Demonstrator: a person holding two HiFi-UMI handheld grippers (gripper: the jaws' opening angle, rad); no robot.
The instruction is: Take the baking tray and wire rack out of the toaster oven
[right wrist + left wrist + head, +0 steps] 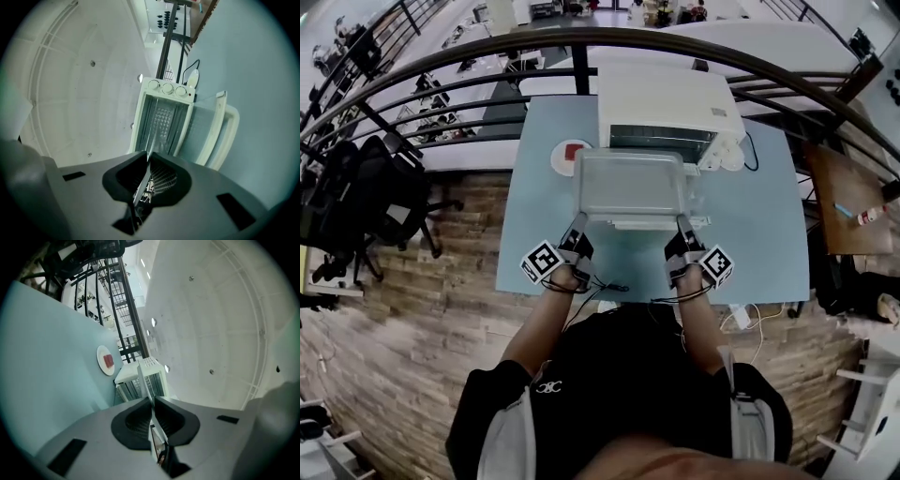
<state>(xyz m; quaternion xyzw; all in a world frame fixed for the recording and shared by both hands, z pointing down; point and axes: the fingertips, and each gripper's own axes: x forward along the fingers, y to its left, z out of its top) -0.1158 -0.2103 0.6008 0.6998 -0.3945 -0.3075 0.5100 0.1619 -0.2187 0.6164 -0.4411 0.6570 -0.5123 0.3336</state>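
We're on the first half of the job: the baking tray [630,183] is held level in front of the toaster oven [667,105], over the dropped-open door [649,223], with its far edge right at the oven mouth. The left gripper [577,225] is pinched tight on the near rim towards the tray's left corner. The right gripper [682,225] is clamped on the same rim towards the right corner, and both point level at the oven. By our reckoning the tray is nearly clear. The next move calls for drawing it towards us with both hands in step and level, so it doesn't twist, and lifting it past the door's handle. Then we need bare table [750,244] to set it on, steering round the plate [570,157] with the red item left of the oven. The wire rack would come after that. The head view gives us the whole layout and the tray's broad face, but not the grip itself. The left gripper view shows its dark pads [133,420] shut on the tray rim, seen edge-on as a thin pale blade, with the plate off to one side. The right gripper view shows the same thin edge nipped between its pads. It also shows the oven's knobs [167,88] and a look into the cavity, where a mesh pattern shows; it may be the wire rack, but we can't tell for sure.
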